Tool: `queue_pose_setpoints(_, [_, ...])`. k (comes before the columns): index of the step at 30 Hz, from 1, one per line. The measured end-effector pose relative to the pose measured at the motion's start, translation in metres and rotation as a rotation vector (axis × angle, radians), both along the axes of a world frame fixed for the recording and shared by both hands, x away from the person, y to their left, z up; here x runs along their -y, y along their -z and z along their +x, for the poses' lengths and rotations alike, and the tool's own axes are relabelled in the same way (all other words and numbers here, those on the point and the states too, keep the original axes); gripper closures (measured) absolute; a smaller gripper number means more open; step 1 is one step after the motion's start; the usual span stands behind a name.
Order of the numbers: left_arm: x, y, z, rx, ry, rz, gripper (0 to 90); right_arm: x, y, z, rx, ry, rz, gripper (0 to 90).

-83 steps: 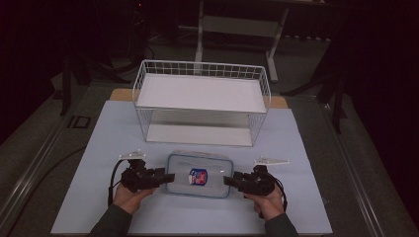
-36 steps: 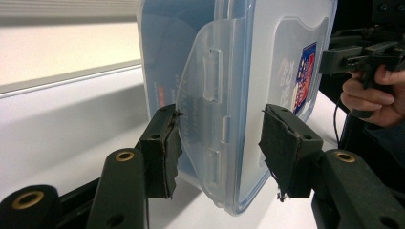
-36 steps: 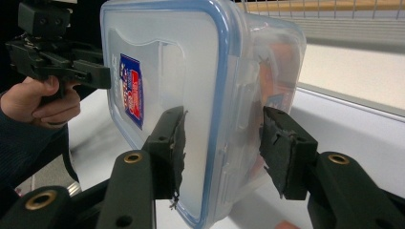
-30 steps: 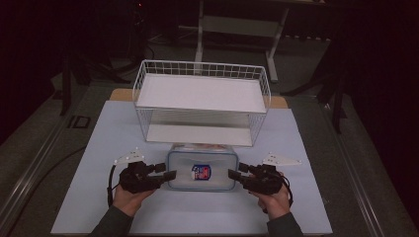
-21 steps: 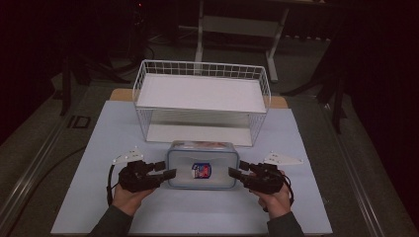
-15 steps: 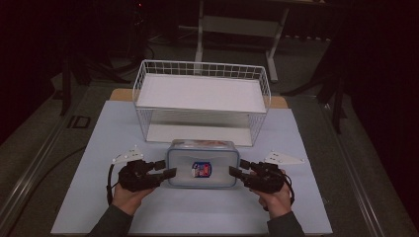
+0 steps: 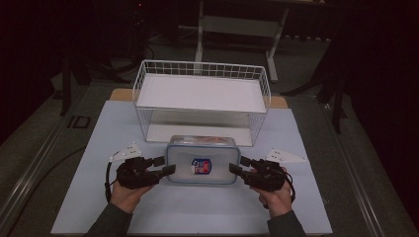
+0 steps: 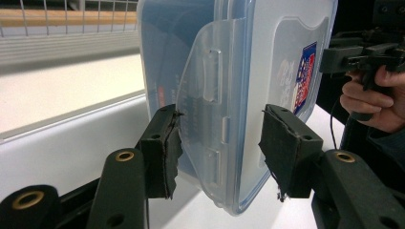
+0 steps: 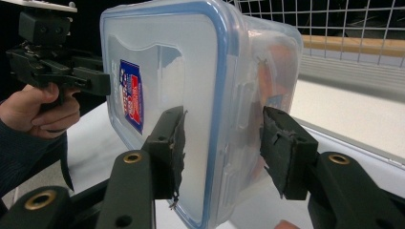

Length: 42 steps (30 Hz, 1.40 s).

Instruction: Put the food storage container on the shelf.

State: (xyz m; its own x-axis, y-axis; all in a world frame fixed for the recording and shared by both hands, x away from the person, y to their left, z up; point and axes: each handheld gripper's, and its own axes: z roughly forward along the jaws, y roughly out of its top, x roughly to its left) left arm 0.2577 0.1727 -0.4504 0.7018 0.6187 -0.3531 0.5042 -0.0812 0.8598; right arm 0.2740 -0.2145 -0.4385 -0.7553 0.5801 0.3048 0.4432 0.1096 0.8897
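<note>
Both tongs, left tongs (image 7: pixel 166 166) and right tongs (image 7: pixel 237 165), half open yet clamped on the short ends of the lidded clear container (image 7: pixel 201 158), pads pressing its side latches, apparently lifted just off the desk (image 7: pixel 197 212). Lid up, long axis left to right. Still ahead, seemingly: the wire basket (image 7: pixel 202 101) just beyond.

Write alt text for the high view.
Two hand-held grippers, left gripper and right gripper, clamp the short ends of a clear lidded container, just in front of a white wire basket on a pale table.
</note>
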Motion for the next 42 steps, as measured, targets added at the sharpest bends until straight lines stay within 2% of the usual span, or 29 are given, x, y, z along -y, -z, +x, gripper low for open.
queue_pose_setpoints(19, [0.0,-0.014,0.0,0.032,0.005,0.008,49.0,0.0,-0.01,-0.002,0.025,0.005,0.011,51.5])
queue_pose_setpoints(25, [0.001,-0.024,0.002,0.049,0.009,0.011,49.0,0.001,-0.02,-0.001,0.052,0.01,0.011,51.5])
queue_pose_setpoints(42, [-0.002,-0.051,0.009,0.102,-0.004,-0.017,49.1,-0.003,-0.054,0.006,0.126,0.017,0.02,51.2])
